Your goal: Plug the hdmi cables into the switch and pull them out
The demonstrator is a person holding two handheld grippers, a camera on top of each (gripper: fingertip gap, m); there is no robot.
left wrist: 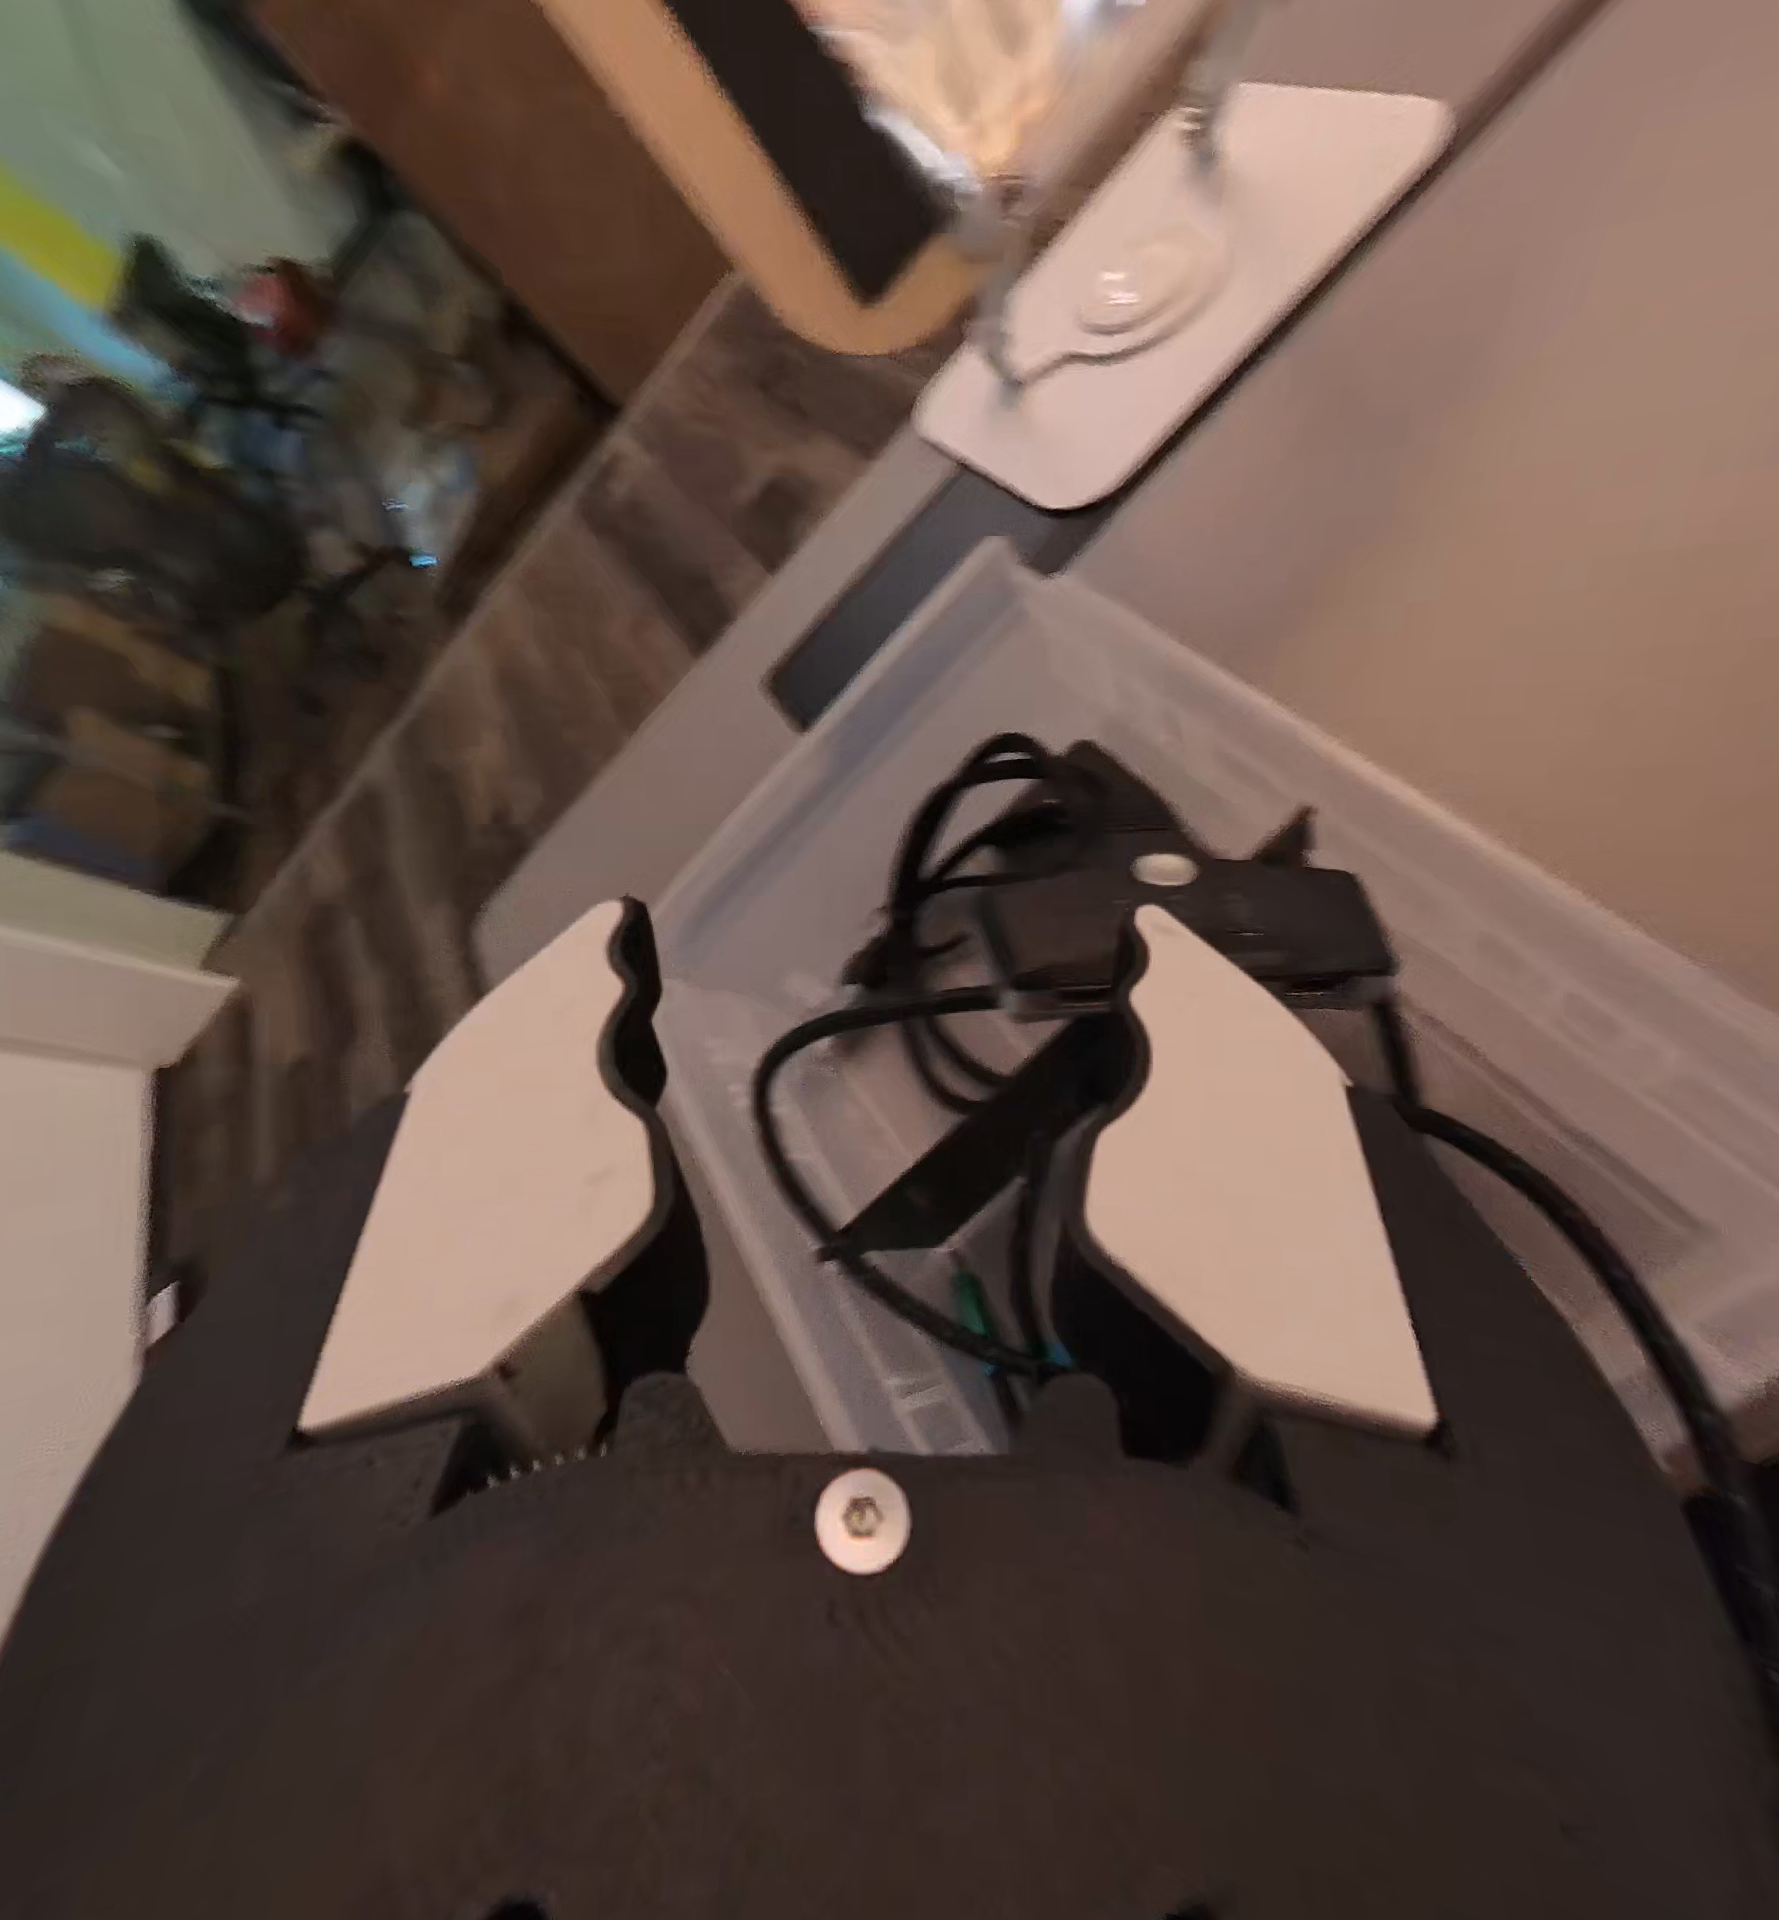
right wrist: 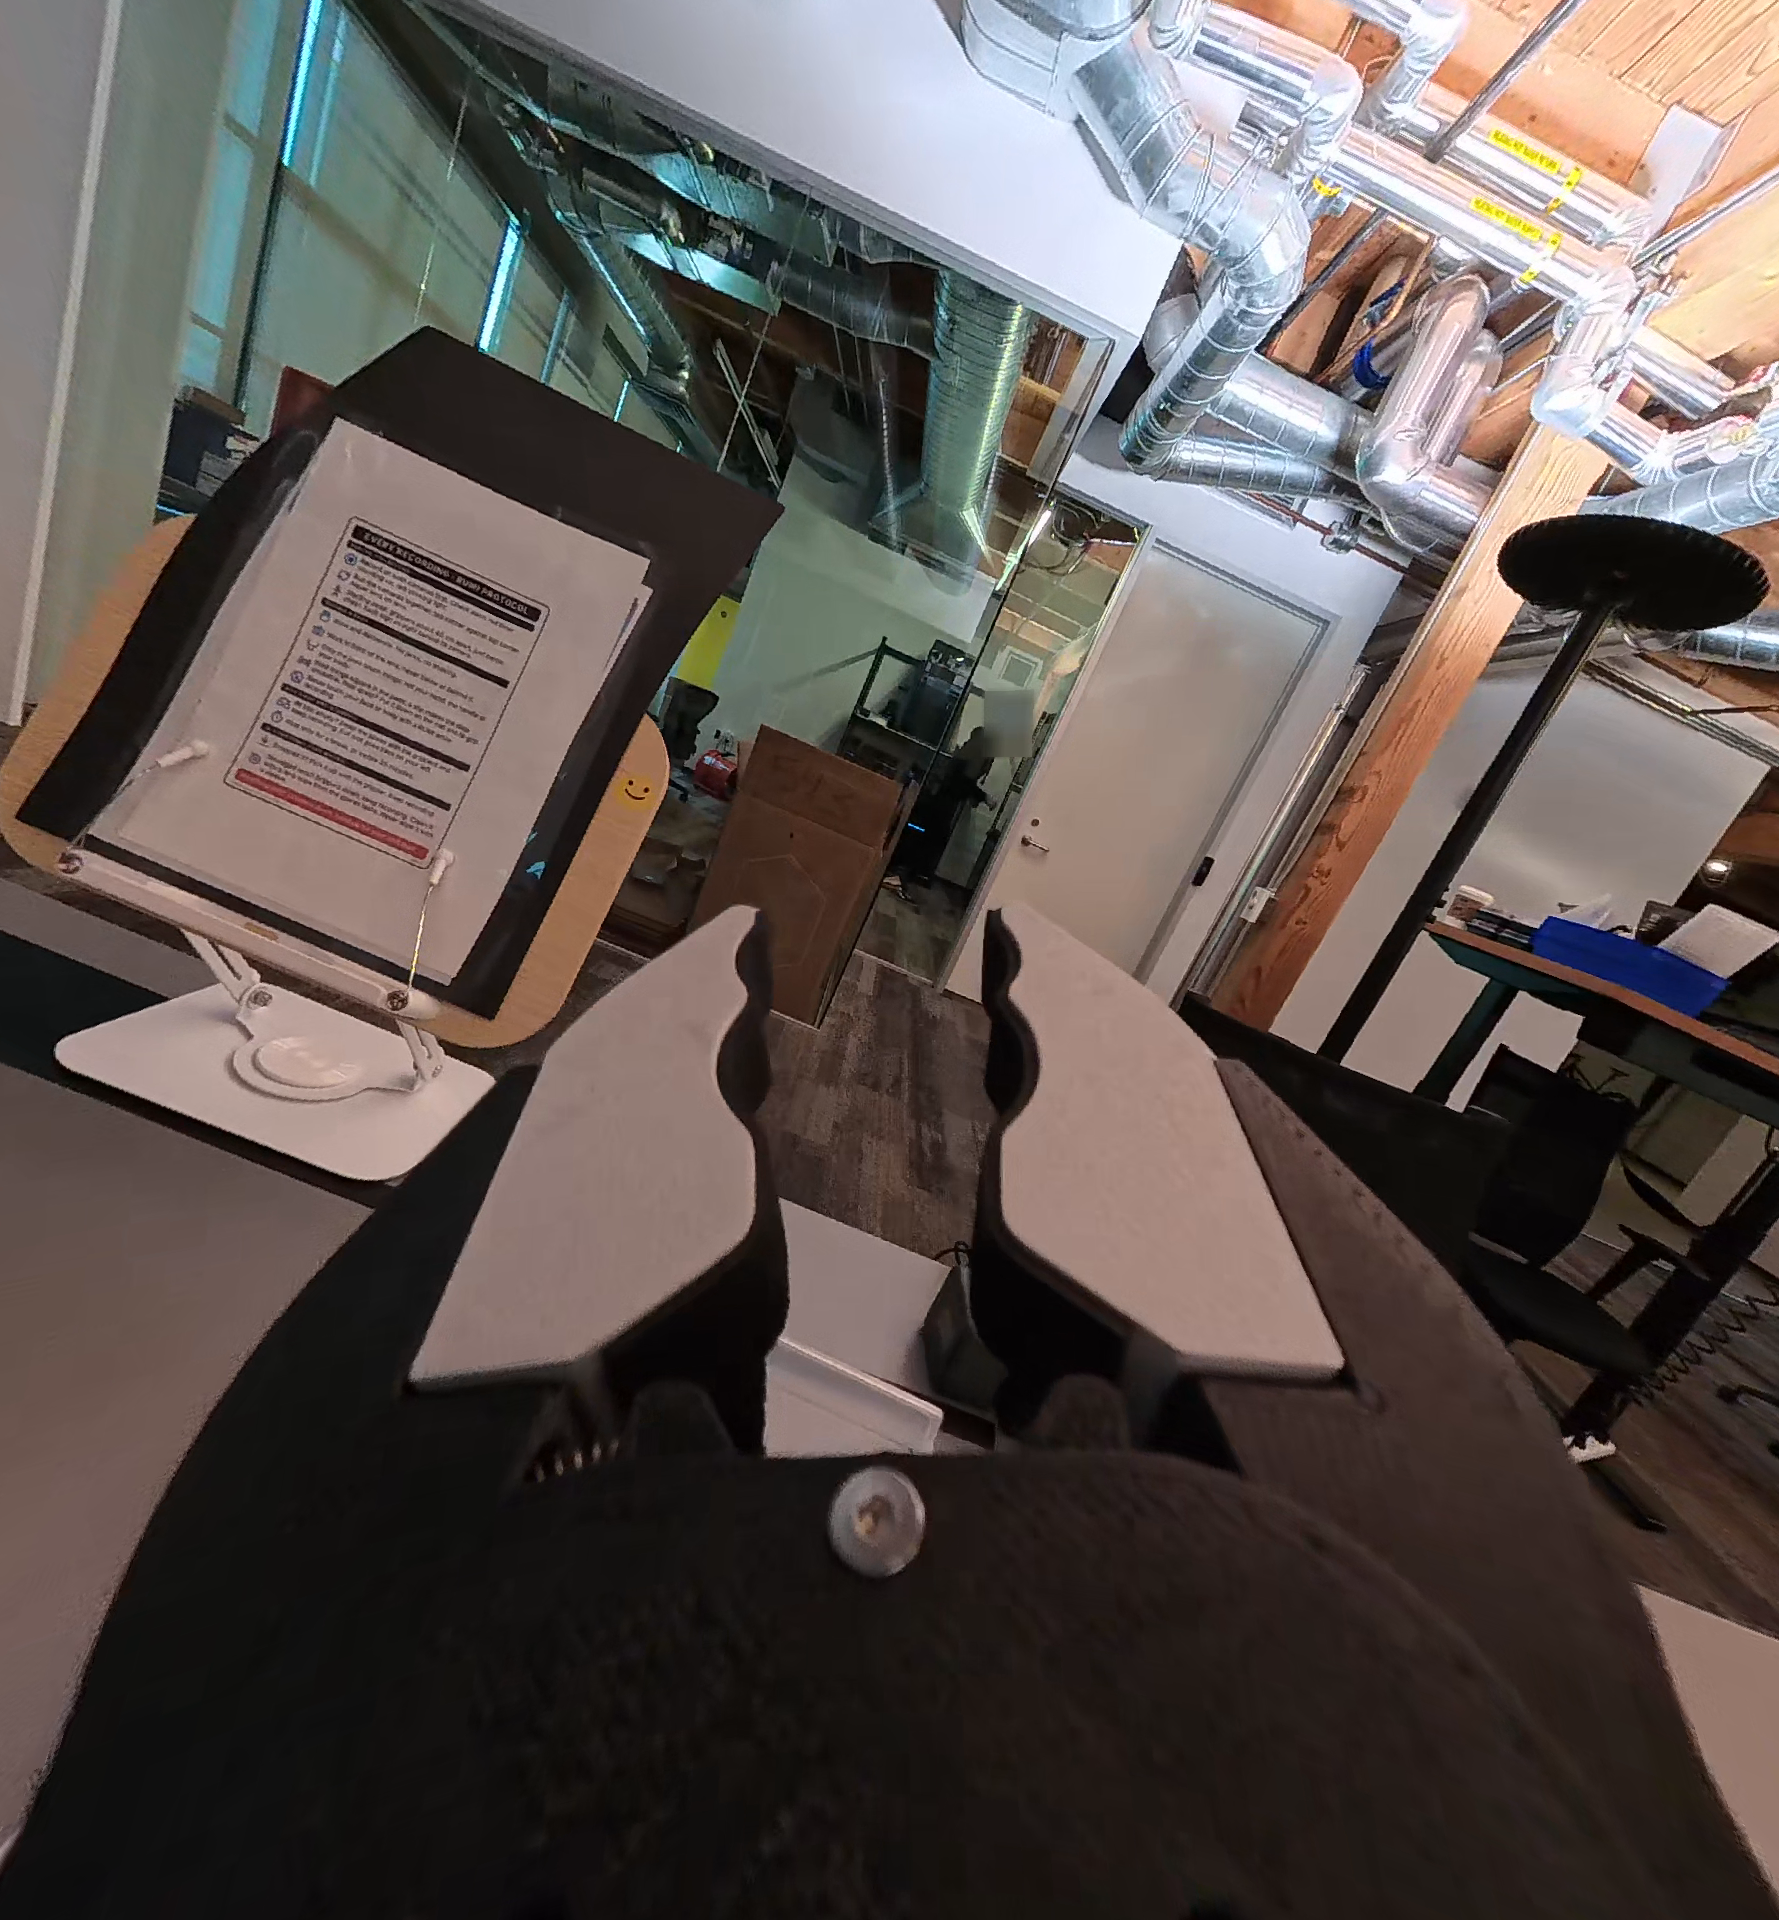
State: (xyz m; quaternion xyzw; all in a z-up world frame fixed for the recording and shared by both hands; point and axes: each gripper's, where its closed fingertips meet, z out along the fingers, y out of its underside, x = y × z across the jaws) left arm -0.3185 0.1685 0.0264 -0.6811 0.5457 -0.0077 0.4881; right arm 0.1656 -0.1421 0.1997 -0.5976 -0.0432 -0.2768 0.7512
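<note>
My left gripper [left wrist: 890,925] had its jaws wide open and empty, aimed at a clear bin [left wrist: 760,862] on the worktop [left wrist: 1591,520]. Just past the jaws lay the black switch [left wrist: 1269,914] amid tangled cables [left wrist: 926,883]; blur hid whether any were plugged in. My right gripper [right wrist: 869,930], jaws parted and empty, pointed off toward a document stand [right wrist: 272,1070]. I judged the task barely started.

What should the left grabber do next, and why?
Probably ease the left gripper forward and down toward the black switch in the clear bin. Its jaws are open and hold nothing, and the black cables lie tangled beside the switch. The right gripper points away into the room, also open.
</note>
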